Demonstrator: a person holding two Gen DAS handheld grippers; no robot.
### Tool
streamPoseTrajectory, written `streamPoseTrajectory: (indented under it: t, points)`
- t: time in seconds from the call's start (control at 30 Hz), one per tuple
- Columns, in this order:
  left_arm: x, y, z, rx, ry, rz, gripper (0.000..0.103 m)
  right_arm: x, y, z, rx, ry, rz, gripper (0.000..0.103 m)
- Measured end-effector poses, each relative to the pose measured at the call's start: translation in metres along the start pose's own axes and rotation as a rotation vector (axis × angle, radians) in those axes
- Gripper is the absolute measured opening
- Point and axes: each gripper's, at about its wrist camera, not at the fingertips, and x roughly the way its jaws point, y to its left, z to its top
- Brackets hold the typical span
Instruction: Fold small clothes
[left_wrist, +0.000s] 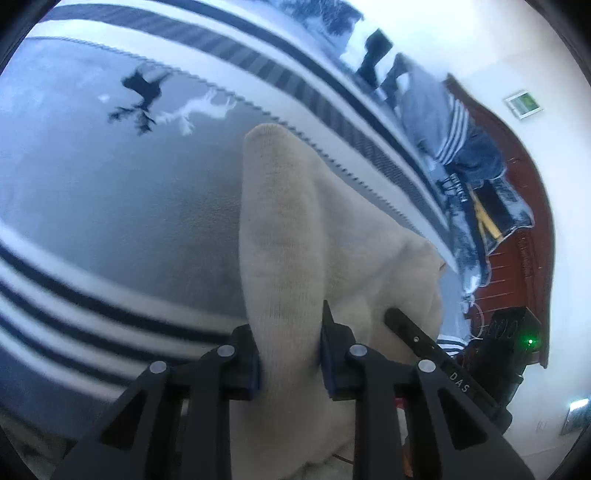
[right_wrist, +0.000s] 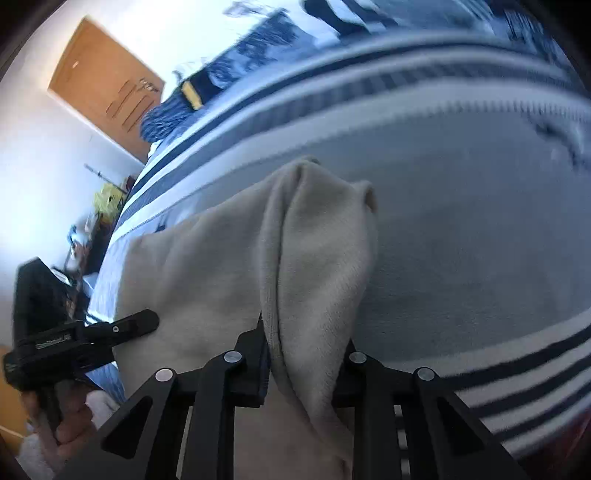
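Observation:
A cream knitted garment (left_wrist: 280, 229) lies bunched on a grey blanket with white and navy stripes (left_wrist: 110, 206). My left gripper (left_wrist: 290, 354) is shut on a raised fold of it, and the cloth stands up between the pads. In the right wrist view the same cream garment (right_wrist: 317, 251) rises in a thick fold, with my right gripper (right_wrist: 304, 365) shut on it. The right gripper's finger (left_wrist: 410, 332) shows beside the cloth in the left wrist view. The left gripper (right_wrist: 122, 326) shows at the cloth's left edge in the right wrist view, held by a hand (right_wrist: 70, 424).
More clothes, grey and blue with white stripes (left_wrist: 450, 125), lie heaped at the blanket's far end. A wooden door (right_wrist: 107, 85) and white walls lie beyond the bed. A dark box with a green light (left_wrist: 517, 339) sits by the blanket's right edge.

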Motion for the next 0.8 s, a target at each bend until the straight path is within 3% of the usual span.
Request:
streamPoseTrajectory:
  t: [0.37,0.5,0.8]
  points:
    - [-0.120,0.019,-0.054,0.072,-0.151,0.072,0.023,-0.033,0.093,-0.033,-0.093,-0.026,0.103,0.022]
    - [-0.137,0.038,-0.058,0.042,-0.178,0.072,0.023,-0.027,0.133,-0.041,-0.150,-0.012,0.086,0.022]
    - [-0.141,0.057,-0.056,0.011,-0.179,0.052,0.023,-0.023,0.153,-0.040,-0.189,-0.018,0.055,0.022]
